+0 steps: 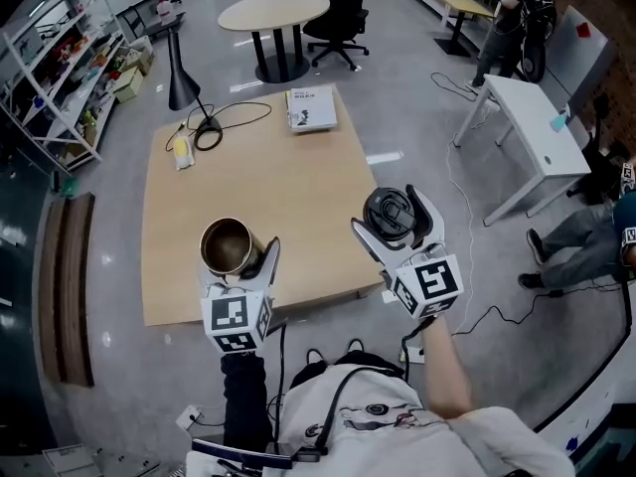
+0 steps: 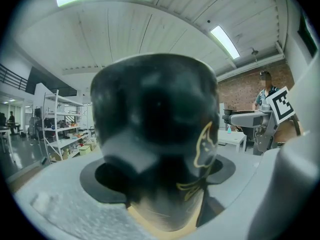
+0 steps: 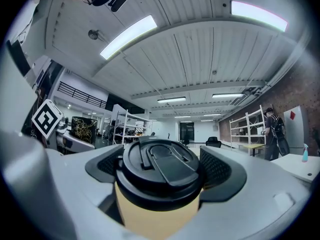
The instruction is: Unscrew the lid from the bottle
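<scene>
In the head view my left gripper (image 1: 238, 266) is shut on the black bottle (image 1: 227, 244), held upright over the near edge of the wooden table (image 1: 278, 197). The bottle's mouth is uncovered and its metal inside shows. My right gripper (image 1: 395, 222) is shut on the black lid (image 1: 390, 212), held apart from the bottle, to its right, over the table's near right corner. The left gripper view is filled by the bottle (image 2: 155, 134), black with a gold pattern. In the right gripper view the lid (image 3: 162, 171), with a tan part below it, sits between the black pads (image 3: 220, 171).
On the table's far side lie a book (image 1: 311, 107), a black lamp with a coiled cable (image 1: 207, 132) and a small yellow item (image 1: 181, 149). A round table (image 1: 273, 10) and an office chair (image 1: 343, 3) stand beyond. A white table (image 1: 532, 117) is at the right, shelves (image 1: 50, 78) at the left.
</scene>
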`<state>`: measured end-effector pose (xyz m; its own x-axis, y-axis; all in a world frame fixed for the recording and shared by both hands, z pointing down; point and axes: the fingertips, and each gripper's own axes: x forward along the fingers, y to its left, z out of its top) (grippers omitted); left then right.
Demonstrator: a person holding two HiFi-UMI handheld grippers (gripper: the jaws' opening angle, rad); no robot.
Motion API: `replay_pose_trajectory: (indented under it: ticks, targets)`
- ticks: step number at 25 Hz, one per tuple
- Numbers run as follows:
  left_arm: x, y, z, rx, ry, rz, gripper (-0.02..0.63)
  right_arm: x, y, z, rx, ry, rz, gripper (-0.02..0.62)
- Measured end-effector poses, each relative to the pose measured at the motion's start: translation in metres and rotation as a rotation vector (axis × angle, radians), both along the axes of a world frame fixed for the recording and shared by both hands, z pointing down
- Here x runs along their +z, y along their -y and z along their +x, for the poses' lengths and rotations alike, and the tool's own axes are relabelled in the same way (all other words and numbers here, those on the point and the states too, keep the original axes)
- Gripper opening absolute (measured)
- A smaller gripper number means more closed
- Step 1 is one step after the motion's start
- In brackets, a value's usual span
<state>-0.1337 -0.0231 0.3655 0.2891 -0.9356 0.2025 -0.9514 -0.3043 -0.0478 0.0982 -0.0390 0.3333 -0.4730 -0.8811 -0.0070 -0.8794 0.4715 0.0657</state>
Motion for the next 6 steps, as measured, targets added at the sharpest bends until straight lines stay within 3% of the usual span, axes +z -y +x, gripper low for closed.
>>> replay_pose_trajectory:
  ticks: [6]
  targets:
    - [-0.005,0.012,0.018,0.027,-0.014,0.006,0.425,-0.007,0.005,0.013,-0.001,0.006,0.012,0.479]
